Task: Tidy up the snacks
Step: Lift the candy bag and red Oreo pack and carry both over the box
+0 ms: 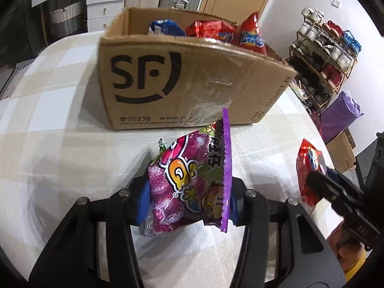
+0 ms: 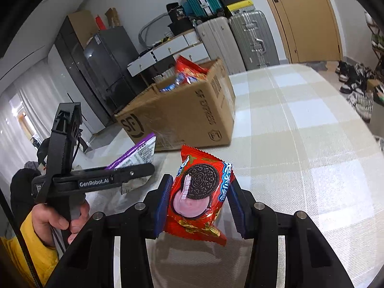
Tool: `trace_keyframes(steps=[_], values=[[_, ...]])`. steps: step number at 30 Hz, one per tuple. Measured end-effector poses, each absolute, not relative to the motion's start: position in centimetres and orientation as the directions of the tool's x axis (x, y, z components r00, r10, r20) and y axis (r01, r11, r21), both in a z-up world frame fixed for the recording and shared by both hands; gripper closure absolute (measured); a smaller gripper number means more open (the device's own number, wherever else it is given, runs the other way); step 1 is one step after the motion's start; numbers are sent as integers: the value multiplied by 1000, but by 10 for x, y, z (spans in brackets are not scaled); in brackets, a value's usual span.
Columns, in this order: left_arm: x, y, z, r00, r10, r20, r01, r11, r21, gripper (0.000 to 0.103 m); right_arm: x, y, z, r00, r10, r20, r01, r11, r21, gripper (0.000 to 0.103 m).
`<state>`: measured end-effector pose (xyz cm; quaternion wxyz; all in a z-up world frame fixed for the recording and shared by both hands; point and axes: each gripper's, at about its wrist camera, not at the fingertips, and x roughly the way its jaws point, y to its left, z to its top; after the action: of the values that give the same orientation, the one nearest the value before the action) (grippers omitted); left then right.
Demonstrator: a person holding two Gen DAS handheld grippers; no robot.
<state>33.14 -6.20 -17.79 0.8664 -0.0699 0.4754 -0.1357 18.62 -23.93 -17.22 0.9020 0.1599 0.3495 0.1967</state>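
An open cardboard SF box [image 1: 182,79] stands on the checked tablecloth, also seen in the right wrist view [image 2: 187,117]; it holds several red and blue snack packs [image 1: 211,31]. My left gripper [image 1: 188,201] is shut on a purple gummy-candy bag [image 1: 192,182], held above the table just in front of the box. My right gripper [image 2: 199,204] is shut on a red Oreo pack [image 2: 199,192], held above the table to the right of the left gripper. The Oreo pack also shows in the left wrist view [image 1: 308,172], and the purple bag in the right wrist view [image 2: 136,153].
The table [image 2: 300,158] is round with a pale checked cloth. A shoe rack [image 1: 324,55] and a purple bag [image 1: 338,117] stand right of the table. Suitcases [image 2: 235,38] and a dark cabinet [image 2: 105,64] stand behind the box.
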Motion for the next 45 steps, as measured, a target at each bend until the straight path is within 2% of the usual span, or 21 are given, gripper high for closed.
trace_keyframes(steps=[11,19,33,45], values=[[275,-33,-112,622,-306,-721,161,951,-264,56,153,-223,-111,723,493,-484,-321,860,397,57],[203,-23,-70,701,-282,-655,155,957,-245,56,118,-206,-72,735,530,-423,-377,838,395,57],[100,-6,-10,800,-254,-544,166,964,-206,56,61,-192,-40,758,527,-385,-410,844,347,57],[70,7,14,815,-260,-517,182,963,-198,56,56,-182,-21,766,532,-362,-446,844,297,57]])
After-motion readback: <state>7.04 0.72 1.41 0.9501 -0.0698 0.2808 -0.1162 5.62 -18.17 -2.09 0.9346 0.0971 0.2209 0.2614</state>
